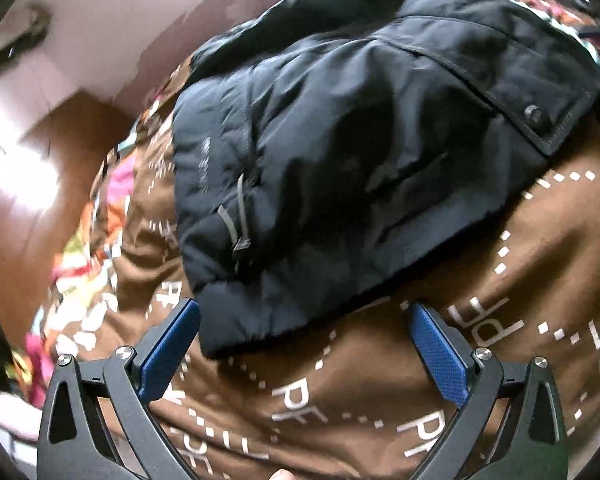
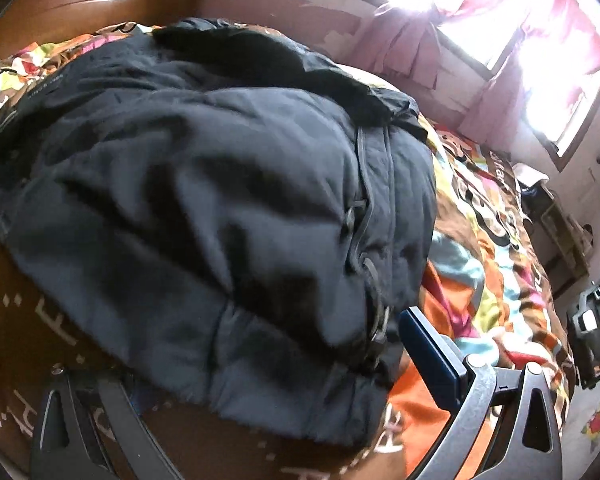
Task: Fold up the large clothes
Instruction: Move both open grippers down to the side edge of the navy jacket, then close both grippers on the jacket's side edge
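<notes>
Both views are pretty blurry, and the bed's brown bedspread with white dotted lettering [image 1: 380, 380] runs out of frame on every side, so no edges to see. On it sits one big dark navy padded jacket [image 1: 340, 140], bunched into a rumpled heap; a flap with one snap button shows on its far side, drawcords dangle along one edge. The left tool [image 1: 304, 344] is spread wide, empty, just beside the jacket's near hem. The right tool [image 2: 260, 364] looks spread too, but its left finger is buried under the jacket's hem.
</notes>
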{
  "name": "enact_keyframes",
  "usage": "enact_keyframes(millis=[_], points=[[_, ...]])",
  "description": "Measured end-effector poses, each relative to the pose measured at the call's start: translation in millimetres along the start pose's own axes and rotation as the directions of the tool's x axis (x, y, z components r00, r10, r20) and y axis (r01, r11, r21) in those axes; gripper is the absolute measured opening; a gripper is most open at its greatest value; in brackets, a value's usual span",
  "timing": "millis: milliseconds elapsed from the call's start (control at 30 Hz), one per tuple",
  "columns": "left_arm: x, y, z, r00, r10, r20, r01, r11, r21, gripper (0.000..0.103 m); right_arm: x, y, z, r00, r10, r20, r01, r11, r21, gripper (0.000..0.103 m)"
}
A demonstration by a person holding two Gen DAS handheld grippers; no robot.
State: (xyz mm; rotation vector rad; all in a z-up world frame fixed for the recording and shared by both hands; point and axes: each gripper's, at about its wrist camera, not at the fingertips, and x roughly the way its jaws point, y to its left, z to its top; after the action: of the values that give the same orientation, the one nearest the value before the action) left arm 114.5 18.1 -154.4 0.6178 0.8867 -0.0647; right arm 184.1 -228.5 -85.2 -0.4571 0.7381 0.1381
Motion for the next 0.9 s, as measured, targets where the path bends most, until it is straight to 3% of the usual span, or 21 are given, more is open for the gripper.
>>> enact_keyframes(millis=[333, 500, 567, 667, 900], points=[[-14.9, -2.1, 0.4, 0.997, -0.012, 0.070, 0.009, 0.999, 0.032, 0.102, -21.2, -24.1, 67.2, 0.989, 0.144, 0.040, -0.144, 0.990, -0.005, 0.096], [-35.1, -17.3, 13.7, 0.990, -0.006, 0.139, -0.002, 0.998, 0.056, 0.102, -34.9, -39.8, 103.6, 0.971, 0.228, 0.070, -0.233, 0.970, 0.066, 0.096], [-32.6, -19.9, 18.5, 0.989, 0.025, 0.145, -0.034, 0.998, 0.054, 0.102, -37.3, -51.2, 117.9, 0.960, 0.269, 0.084, -0.277, 0.953, 0.118, 0.096], [-14.0, -16.7, 28.6, 0.989, 0.118, 0.086, -0.122, 0.991, 0.046, 0.102, -39.8, -61.4, 129.9, 0.952, 0.288, 0.106, -0.302, 0.940, 0.157, 0.096], [-2.8, 27.6, 37.9, 0.980, 0.184, 0.080, -0.176, 0.980, -0.090, 0.099, -40.2, -65.6, 127.3, 0.954, 0.275, 0.121, -0.292, 0.944, 0.153, 0.096]])
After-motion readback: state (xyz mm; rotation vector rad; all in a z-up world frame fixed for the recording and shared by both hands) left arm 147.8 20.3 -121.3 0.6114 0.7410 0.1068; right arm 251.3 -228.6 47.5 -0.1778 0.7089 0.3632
